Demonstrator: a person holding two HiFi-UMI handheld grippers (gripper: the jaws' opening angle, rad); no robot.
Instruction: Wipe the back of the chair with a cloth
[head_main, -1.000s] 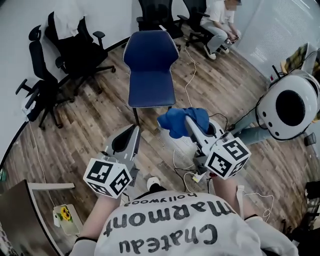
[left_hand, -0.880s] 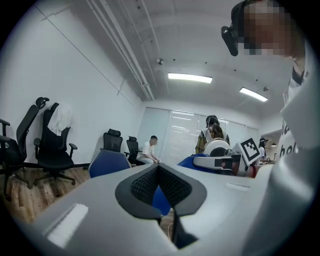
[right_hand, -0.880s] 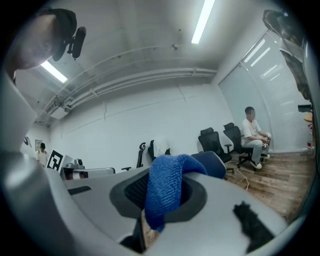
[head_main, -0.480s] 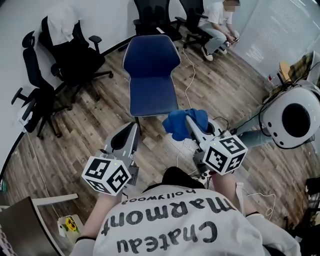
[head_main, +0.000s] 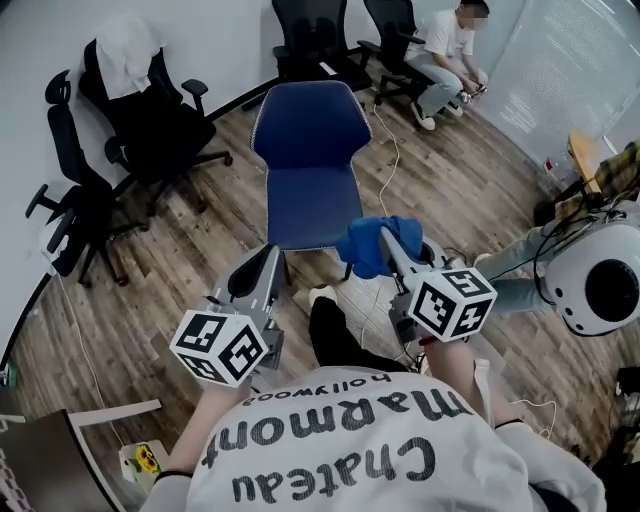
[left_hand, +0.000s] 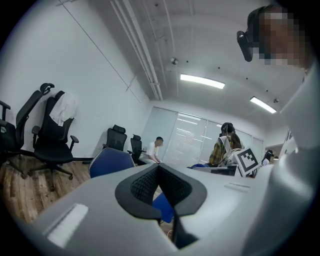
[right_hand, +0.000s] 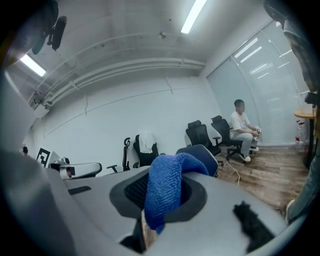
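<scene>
Cloth (head_main: 360, 252) is pinched in your right gripper (head_main: 385, 237), jaws clamped on a fold so the loose bulk bunches up front as a wiping pad. Chair (head_main: 308, 150) stands ahead, clear of the cloth, seat toward you and back at the far end. Left gripper (head_main: 266, 262) has its jaws together on nothing and is held low, probably kept free to steady the chair.

1. The right gripper (right_hand: 161, 196) is clamping a blue cloth (right_hand: 169, 177) at 6 o'clock, and the cloth is bulging up between the jaws.
2. A blue chair (right_hand: 206, 152) is standing behind the cloth at 4 o'clock.
3. A person (right_hand: 242, 126) is sitting at 3 o'clock.
4. A white garment (right_hand: 146, 142) is hanging over a black chair (right_hand: 142, 158) at the cloth's 11 o'clock.
</scene>
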